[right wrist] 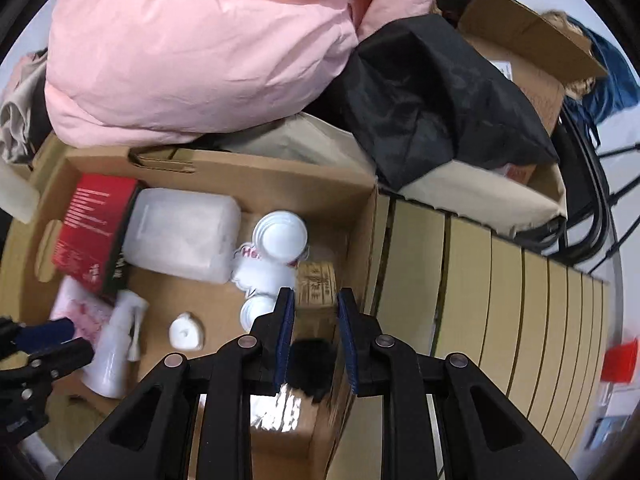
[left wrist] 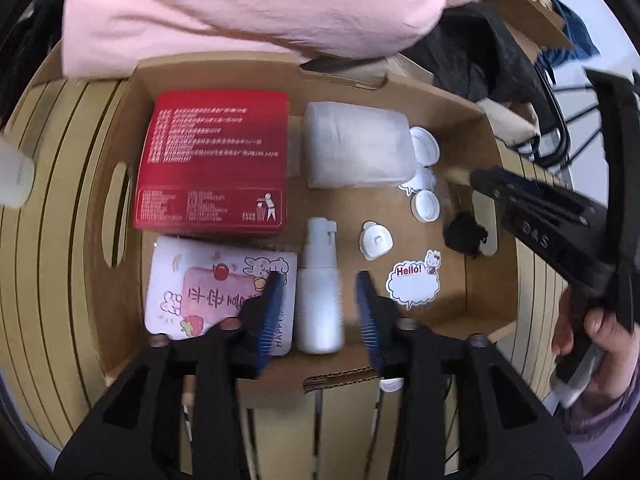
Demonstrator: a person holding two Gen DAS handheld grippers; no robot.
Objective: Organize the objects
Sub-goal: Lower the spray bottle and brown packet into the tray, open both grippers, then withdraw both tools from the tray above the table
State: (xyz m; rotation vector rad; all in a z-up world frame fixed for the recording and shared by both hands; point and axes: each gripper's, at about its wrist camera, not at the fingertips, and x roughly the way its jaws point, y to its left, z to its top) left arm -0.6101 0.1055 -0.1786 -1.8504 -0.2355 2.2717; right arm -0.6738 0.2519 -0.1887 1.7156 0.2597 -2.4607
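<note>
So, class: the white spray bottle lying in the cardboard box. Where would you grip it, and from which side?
Grip the spray bottle across its wide round body, coming from above. It lies flat, nozzle toward the red box, and the open left gripper already straddles its sides.

Readable text, for your log: "Hello!" in red on the cloud-shaped sticker (left wrist: 415,280) lying in the cardboard box (left wrist: 478,128). "HAPPY" along the edge of the bunny card (left wrist: 200,284), plus large Chinese characters you can't read upside down. "DAS" embossed on the right hand-held gripper (left wrist: 486,194). Red box (left wrist: 212,164): fine white Chinese print and a litter-bin pictogram, too small to read.
</note>
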